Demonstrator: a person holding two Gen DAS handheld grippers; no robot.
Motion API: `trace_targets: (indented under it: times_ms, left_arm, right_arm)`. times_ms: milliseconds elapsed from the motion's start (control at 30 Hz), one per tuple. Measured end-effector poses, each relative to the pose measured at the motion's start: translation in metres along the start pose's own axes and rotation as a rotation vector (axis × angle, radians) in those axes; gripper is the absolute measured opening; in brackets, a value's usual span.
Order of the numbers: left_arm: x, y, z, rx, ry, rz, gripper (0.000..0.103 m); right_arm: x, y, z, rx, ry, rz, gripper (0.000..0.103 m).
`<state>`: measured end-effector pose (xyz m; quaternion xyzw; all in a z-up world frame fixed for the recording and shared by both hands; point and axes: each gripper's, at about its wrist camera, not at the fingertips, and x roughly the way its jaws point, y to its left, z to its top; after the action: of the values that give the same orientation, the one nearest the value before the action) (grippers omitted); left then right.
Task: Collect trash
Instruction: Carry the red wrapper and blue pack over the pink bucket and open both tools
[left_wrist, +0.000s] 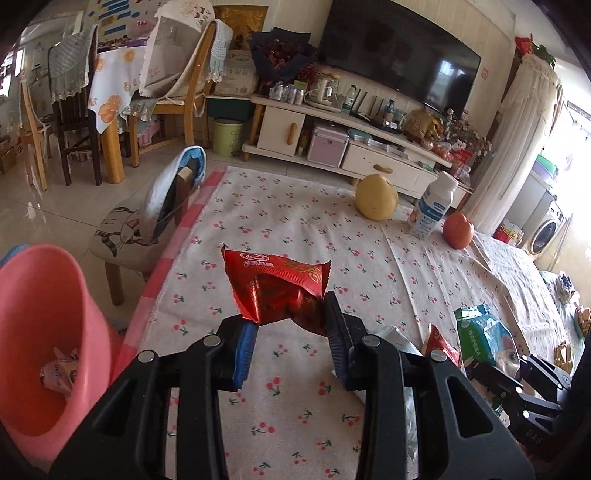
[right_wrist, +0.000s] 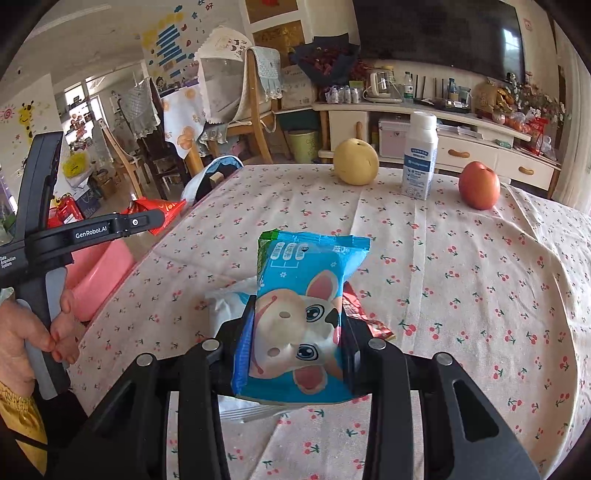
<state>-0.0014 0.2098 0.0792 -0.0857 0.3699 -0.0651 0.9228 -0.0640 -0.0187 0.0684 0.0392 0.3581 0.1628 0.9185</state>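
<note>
You can read "GenRobot.AI" in white on the black arm of your left hand-held gripper (right_wrist: 155, 220), with "Data Acquisition System" in small print on its body. "DAS" is embossed on your right hand-held gripper (left_wrist: 495, 363). The wrapper and bottle print stays illegible.

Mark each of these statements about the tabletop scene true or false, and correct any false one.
1. The left gripper grips a crinkled red foil wrapper. True.
2. The right gripper is empty. False: it is shut on a blue plastic snack packet with a cartoon animal face.
3. The pink plastic bin beside the table already has a crumpled wrapper inside. True.
4. The white plastic bottle lies on its side. False: it stands upright on the cherry-print tablecloth.
5. The bottle stands between a yellow pear and a red apple. True.
</note>
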Motion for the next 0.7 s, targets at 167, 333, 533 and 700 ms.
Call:
trace_targets:
  times_ms: [167,333,533,700]
  left_arm:
    - [-0.020,0.041,0.011,-0.077,-0.033,0.062,0.037]
    - [-0.039,0.095,0.016,-0.185,-0.066,0.143,0.037]
    - [-0.063,0.166,0.011,-0.348,-0.092,0.236,0.038]
    - [-0.074,0.201,0.007,-0.427,-0.102,0.272,0.038]
  right_arm:
    - [0.010,0.041,0.011,-0.037,-0.001,0.063,0.039]
    - [0.025,0.092,0.026,-0.074,0.008,0.153,0.039]
    - [0.045,0.161,0.043,-0.138,0.019,0.254,0.039]
    - [0.063,0.215,0.060,-0.188,0.025,0.321,0.039]
